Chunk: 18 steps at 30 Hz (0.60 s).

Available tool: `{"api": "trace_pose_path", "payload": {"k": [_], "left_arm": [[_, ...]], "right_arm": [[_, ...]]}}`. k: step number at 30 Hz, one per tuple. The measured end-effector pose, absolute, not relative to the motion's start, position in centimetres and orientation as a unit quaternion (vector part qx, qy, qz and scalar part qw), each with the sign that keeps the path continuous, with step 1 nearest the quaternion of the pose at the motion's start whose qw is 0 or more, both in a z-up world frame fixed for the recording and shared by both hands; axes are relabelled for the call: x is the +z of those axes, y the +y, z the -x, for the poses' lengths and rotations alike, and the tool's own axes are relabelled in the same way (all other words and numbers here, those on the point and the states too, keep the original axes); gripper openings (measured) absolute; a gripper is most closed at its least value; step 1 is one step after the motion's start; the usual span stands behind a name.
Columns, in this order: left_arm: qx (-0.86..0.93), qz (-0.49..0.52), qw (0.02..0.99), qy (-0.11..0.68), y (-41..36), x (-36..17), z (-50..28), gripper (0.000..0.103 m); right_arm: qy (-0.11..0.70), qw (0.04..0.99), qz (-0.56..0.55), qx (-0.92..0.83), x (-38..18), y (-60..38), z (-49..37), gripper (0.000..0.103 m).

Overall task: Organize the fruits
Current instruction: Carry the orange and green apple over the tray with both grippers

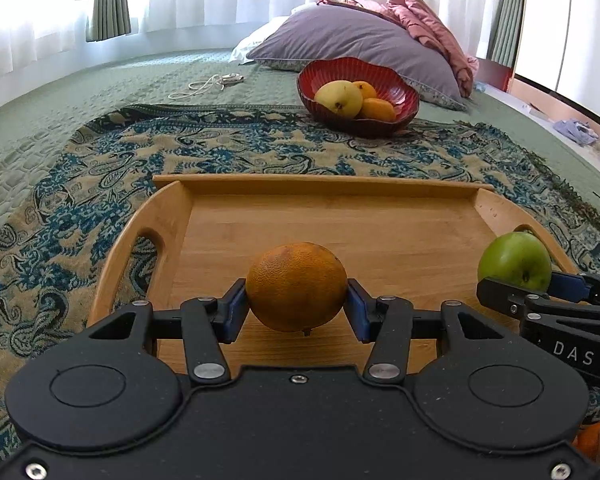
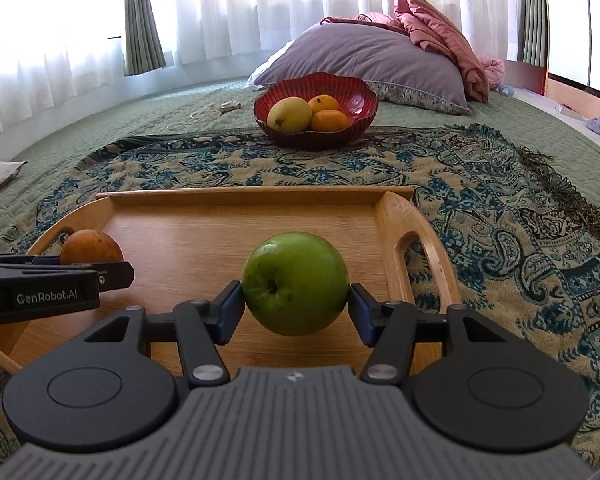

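While the left gripper (image 1: 297, 309) clamped an orange (image 1: 296, 286) above the near edge of the wooden tray (image 1: 332, 216), the right gripper (image 2: 296, 312) pinched a green apple (image 2: 295, 283) over the same tray toward its right edge. Beyond its far edge, a red bowl (image 2: 360, 98) on the patterned blanket (image 2: 480, 200) held three more fruits.

Three oranges (image 1: 297, 286), one green apple (image 2: 296, 283), one yellow pear (image 2: 289, 114), one tray (image 2: 260, 194), one bowl (image 2: 360, 98).
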<state>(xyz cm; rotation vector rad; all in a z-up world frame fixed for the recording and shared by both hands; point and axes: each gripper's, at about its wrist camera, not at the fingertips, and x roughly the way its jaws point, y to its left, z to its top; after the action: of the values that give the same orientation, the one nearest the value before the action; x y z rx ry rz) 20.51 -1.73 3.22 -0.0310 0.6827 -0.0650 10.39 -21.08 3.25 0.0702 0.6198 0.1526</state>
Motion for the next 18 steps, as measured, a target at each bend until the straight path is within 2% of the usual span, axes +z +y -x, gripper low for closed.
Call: {"api": "trace_pose_path", "payload": {"k": [18], "left_arm": [[-0.028,0.009,0.939,0.342,-1.81,2.53,-20.65,0.049]], "right_arm": [[0.311,0.947,-0.026,0.076,2.85,-20.81,-10.43,0.061]]}}
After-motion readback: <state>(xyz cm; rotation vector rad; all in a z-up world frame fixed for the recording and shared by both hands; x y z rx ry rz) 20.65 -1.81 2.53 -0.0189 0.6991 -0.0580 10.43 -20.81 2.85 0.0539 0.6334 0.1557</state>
